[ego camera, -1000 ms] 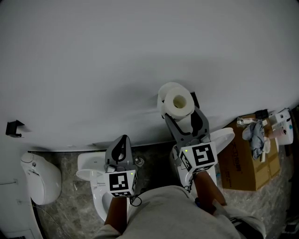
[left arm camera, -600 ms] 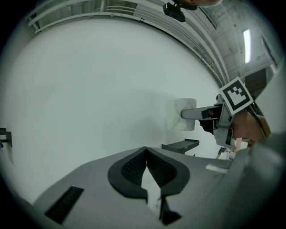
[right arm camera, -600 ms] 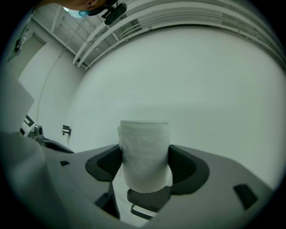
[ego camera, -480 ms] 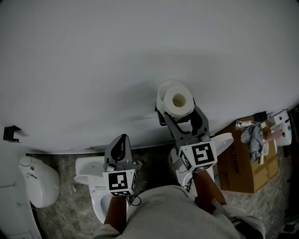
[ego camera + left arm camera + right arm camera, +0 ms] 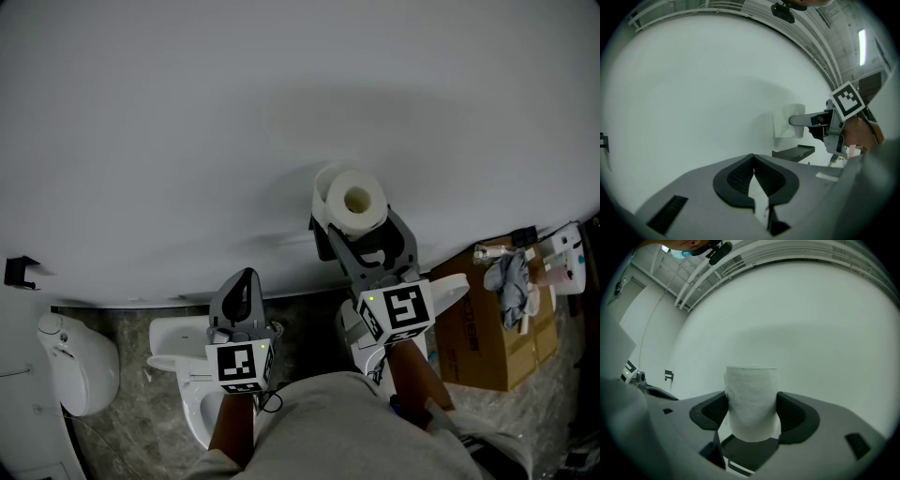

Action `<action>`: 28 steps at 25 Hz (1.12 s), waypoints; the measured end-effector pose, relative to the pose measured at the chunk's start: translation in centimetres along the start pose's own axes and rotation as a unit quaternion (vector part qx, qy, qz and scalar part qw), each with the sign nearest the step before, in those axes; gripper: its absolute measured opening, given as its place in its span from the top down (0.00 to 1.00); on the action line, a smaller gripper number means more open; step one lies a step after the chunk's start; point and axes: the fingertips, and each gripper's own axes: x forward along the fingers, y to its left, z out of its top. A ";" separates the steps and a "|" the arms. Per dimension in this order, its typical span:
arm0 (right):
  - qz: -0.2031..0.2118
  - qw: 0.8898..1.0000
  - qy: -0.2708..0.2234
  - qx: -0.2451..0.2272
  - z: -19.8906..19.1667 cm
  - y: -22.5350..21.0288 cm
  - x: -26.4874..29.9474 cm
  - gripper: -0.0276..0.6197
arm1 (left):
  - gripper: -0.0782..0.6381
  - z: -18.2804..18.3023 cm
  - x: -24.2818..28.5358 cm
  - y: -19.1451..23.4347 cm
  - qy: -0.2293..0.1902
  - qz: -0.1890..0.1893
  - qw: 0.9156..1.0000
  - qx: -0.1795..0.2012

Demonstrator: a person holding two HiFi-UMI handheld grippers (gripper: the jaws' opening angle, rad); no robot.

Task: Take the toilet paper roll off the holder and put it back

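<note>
A white toilet paper roll [image 5: 354, 199] stands upright between the jaws of my right gripper [image 5: 362, 225], close to the white wall. In the right gripper view both pads press its sides, and the roll [image 5: 752, 399] stands just over the dark holder shelf [image 5: 749, 452]; whether it touches the shelf I cannot tell. In the head view the black holder [image 5: 320, 240] peeks out at the roll's left. My left gripper [image 5: 246, 283] hangs lower left over the toilet, jaws together and empty. From the left gripper view I see the roll [image 5: 786, 123], the holder [image 5: 794, 152] and the right gripper [image 5: 811, 120] side-on.
A white toilet [image 5: 183, 370] stands below the left gripper. A cardboard box [image 5: 492, 333] with a cloth and small items on top stands at the right. A white bin [image 5: 80, 361] sits at the far left, under a small black wall hook [image 5: 17, 272].
The right gripper has carried the roll slightly up and left towards the wall, over the holder. The left gripper has stayed where it was.
</note>
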 end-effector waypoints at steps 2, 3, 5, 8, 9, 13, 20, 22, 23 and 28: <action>0.002 1.000 0.001 0.002 -0.2 -0.2 0.3 0.45 | 0.88 -0.2 0.3 0.0 0.004 0.001 1.000 0.000; 0.004 1.000 0.001 0.003 -0.3 -0.2 0.4 0.45 | 0.88 -0.3 0.4 0.0 0.004 0.001 1.000 -0.001; 0.006 1.000 0.003 0.006 -0.5 -0.1 0.7 0.45 | 0.88 -0.4 0.6 0.1 0.006 0.001 1.000 -0.001; 0.006 1.000 0.008 0.011 -1.1 -0.3 0.9 0.45 | 0.88 -1.1 0.7 0.2 0.016 0.004 1.000 -0.003; 0.005 1.000 0.010 0.014 -1.3 -0.4 0.9 0.45 | 0.88 -1.3 0.8 0.2 0.018 0.004 1.000 -0.003; 0.003 1.000 0.016 0.023 -2.0 -0.7 1.0 0.45 | 0.88 -1.5 1.1 0.1 0.022 0.003 1.000 -0.003; -0.001 0.999 0.031 0.029 -3.4 -0.7 1.2 0.45 | 0.88 -2.6 1.3 0.0 0.037 -0.003 0.999 -0.004; -0.002 0.999 0.035 0.030 -3.7 -0.9 1.2 0.45 | 0.88 -2.9 1.5 -0.2 0.040 -0.005 0.999 -0.004; -0.003 0.999 0.038 0.031 -3.9 -1.0 1.2 0.45 | 0.88 -3.0 1.6 -0.3 0.042 -0.006 0.999 -0.004; -0.002 0.998 0.050 0.037 -4.8 -0.8 1.4 0.45 | 0.88 -3.5 1.8 -0.7 0.049 -0.012 0.999 -0.005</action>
